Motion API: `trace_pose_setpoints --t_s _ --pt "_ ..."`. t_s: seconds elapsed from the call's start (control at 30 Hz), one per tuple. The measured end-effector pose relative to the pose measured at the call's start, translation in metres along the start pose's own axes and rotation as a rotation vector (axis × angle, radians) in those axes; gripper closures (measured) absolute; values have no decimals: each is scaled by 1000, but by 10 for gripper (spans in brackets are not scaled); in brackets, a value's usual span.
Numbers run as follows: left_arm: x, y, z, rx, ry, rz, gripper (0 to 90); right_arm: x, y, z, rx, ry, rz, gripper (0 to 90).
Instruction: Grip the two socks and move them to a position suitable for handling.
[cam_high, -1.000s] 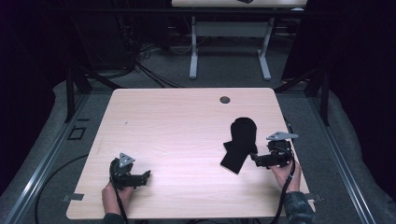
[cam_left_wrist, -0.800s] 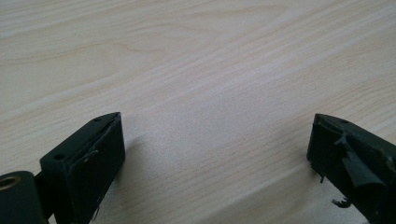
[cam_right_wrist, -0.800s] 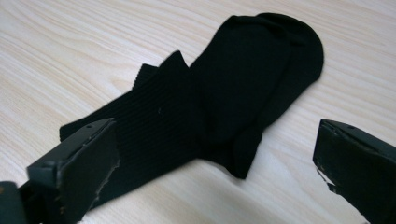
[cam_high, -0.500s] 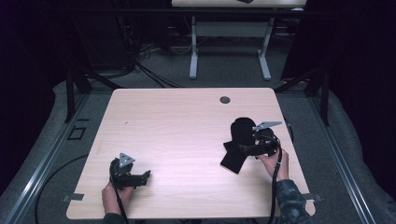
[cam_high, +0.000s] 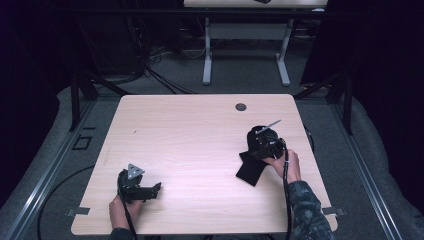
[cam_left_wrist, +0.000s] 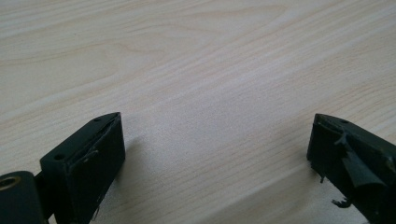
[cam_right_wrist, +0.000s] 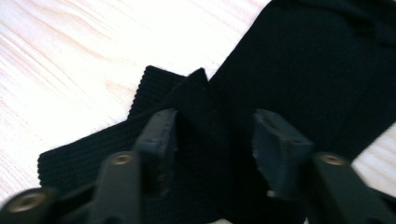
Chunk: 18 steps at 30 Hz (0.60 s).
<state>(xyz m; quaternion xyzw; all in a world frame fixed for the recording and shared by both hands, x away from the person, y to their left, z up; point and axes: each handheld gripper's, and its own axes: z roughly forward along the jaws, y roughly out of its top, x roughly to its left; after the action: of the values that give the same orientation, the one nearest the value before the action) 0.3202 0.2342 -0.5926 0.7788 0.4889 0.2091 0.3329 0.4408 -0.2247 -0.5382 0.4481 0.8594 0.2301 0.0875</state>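
A black knitted cloth (cam_high: 248, 171) lies crumpled on the right part of the wooden table (cam_high: 190, 130). My right gripper (cam_high: 256, 144) is over it, pointing down and to the left. In the right gripper view, a raised fold of the cloth (cam_right_wrist: 317, 70) stands between the jaws of my right gripper (cam_right_wrist: 215, 135). Those jaws have just been closing and are half narrowed, and the pads do not clearly press the fold. My left gripper (cam_high: 152, 189) rests near the table's front left. In its own view, my left gripper (cam_left_wrist: 215, 154) is wide open over bare wood.
A round cable grommet (cam_high: 241, 106) sits near the table's far edge. Behind the table stand another desk's white legs (cam_high: 206, 55), with cables on the dark floor. Bare wood stretches between the two grippers.
My right gripper has moved left and away from the front edge onto the black cloth, and its jaws have narrowed around a fold. The left gripper has stayed put.
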Motion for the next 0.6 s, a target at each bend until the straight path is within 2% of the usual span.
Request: trace_pose_setpoints --t_s 0.07,0.13,0.23,0.4,0.43,0.47,0.6 --pt "0 0 0 0 0 0 42 0 0 1 -19 12 21 644" --pt "0 0 0 0 -1 0 43 0 0 1 -24 -9 22 763" --pt "0 0 0 0 -1 0 43 0 -1 -3 -41 -20 20 843" --pt "0 0 0 0 -2 1 43 -1 -2 -15 -88 -27 22 870" --pt "0 0 0 0 -2 0 43 -2 -2 -17 -76 -31 11 872" --pt "0 0 0 0 -2 0 43 -2 -2 -18 -96 -23 28 874" --pt "0 0 0 0 -2 1 43 1 -2 -27 -112 -44 -5 877"
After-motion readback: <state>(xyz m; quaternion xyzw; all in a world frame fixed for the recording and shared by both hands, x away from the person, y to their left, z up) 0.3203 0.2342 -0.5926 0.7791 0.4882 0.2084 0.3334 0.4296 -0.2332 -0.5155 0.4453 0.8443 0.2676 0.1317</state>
